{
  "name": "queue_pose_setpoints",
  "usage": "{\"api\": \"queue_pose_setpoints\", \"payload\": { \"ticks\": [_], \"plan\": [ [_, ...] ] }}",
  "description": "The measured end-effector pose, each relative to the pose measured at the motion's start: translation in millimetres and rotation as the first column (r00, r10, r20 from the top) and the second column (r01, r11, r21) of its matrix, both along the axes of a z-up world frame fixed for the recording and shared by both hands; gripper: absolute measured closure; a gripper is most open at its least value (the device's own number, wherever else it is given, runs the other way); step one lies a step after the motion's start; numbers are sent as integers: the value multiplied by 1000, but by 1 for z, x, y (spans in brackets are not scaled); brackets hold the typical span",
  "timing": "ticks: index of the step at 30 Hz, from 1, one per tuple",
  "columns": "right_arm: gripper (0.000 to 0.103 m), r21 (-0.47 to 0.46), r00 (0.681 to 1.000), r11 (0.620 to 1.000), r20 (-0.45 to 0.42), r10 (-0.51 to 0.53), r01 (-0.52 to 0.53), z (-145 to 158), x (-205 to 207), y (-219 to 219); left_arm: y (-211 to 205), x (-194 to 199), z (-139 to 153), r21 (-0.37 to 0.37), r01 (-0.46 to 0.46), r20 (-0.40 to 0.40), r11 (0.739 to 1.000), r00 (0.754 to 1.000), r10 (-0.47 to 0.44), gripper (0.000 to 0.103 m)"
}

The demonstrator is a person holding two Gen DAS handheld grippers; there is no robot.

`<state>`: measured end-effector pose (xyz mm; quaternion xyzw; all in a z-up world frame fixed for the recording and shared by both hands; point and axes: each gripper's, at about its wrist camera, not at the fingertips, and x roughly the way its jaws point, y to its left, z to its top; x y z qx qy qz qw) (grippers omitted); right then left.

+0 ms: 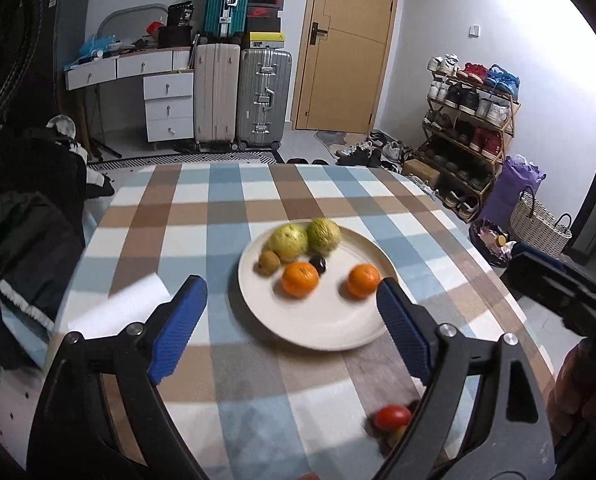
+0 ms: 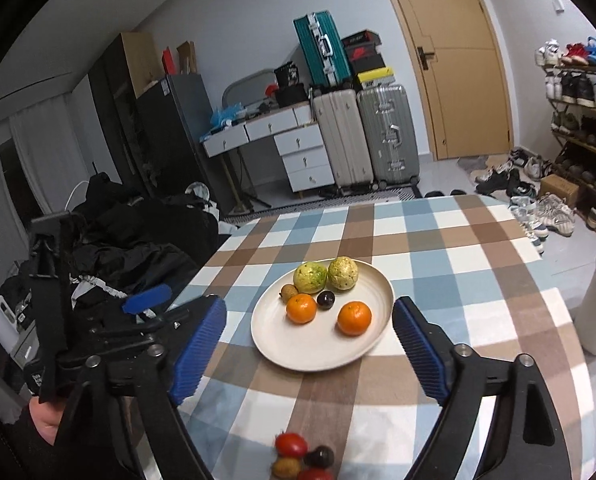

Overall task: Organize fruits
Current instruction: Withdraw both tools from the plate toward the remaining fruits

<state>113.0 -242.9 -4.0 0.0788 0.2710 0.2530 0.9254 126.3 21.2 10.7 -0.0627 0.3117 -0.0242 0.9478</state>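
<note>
Fingers: both my left gripper and right gripper are spread wide, holding nothing.
Plate: mid-frame on the table, already carrying six fruits.
Loose fruits: bottom centre, clustered and touching.
Risk: pinching the red one may nudge its neighbours rolling off the near edge.

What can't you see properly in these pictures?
- Loose fruits near the table edge: right wrist view's bottom edge cuts the pile, so no count.
- Same pile in left wrist view: blurred, partly behind the left gripper.
- Small dark fruit on the plate: too small to name.
</note>
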Motion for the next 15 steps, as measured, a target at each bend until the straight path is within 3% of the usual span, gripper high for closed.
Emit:
{"api": "queue_pose_setpoints", "payload": {
  "ticks": [2, 6, 15],
  "plan": [
    [7, 5, 1000, 1000, 9, -19, 19, 0, -13, -6, -6, -13, -1, 4, 1, 0, 1000, 1000, -1, 12],
    [3, 22, 999, 999, 26, -38, 38, -2, -39, -18, -13, -34, -2, 18, -13, 15, 1000, 1000, 13, 1],
    [0, 25, 999, 999, 31, -43, 42, -14, -70, -28, -24, -72, -10, 13, -24, 13, 1000, 1000, 24, 1]
  ]
}}
